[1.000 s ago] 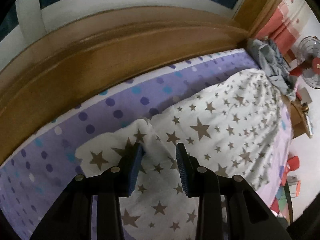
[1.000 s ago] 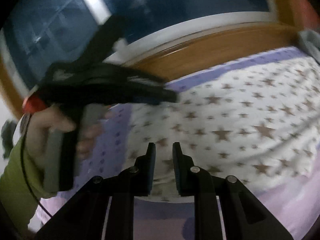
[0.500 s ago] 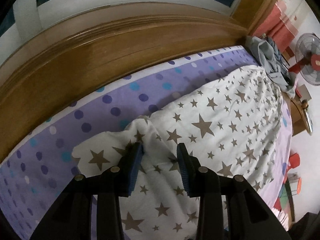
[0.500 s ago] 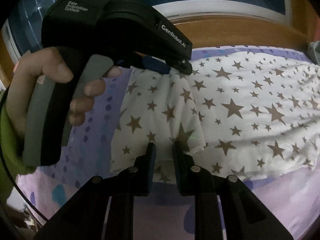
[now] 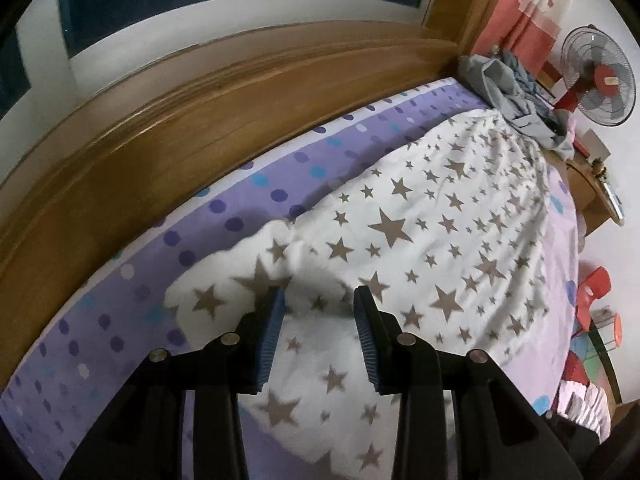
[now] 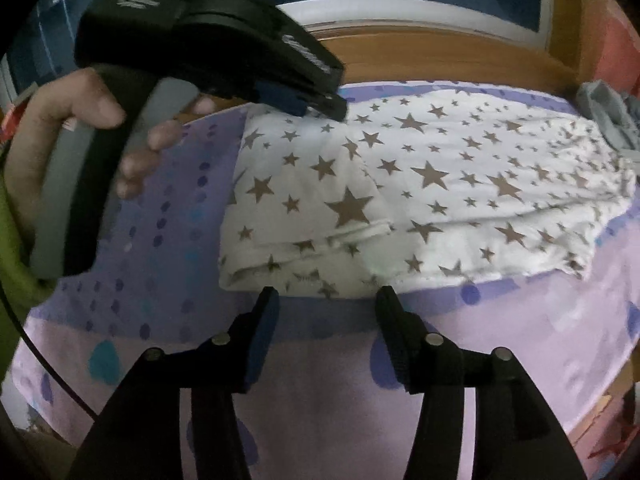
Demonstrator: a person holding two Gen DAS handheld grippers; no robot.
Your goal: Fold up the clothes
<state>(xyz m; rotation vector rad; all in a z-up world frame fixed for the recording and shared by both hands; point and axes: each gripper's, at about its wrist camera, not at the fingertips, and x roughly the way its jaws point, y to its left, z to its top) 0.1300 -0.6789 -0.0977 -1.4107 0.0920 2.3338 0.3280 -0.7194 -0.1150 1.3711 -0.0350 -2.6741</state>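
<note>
- Lying folded on purple dotted bedsheet [image 6: 160, 240]: white star-print garment [image 6: 420, 184].
- Left gripper [image 5: 318, 316]: over garment's far corner, jaws apart, nothing clamped.
- Right gripper [image 6: 326, 320]: jaws opening, empty, just short of garment's near edge.

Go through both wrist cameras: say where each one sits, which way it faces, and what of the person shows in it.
Left wrist: sits on the left hand-held gripper, tilted down at the white star-print cloth on the purple dotted bedsheet, wooden bed frame beyond; no body shows.
Right wrist: sits on the right hand-held gripper, jaws opening, nothing between them, facing the cloth's near edge; the person's left hand and green sleeve show.
Shared: star cloth, sheet, frame, and the grey clothes pile.
</note>
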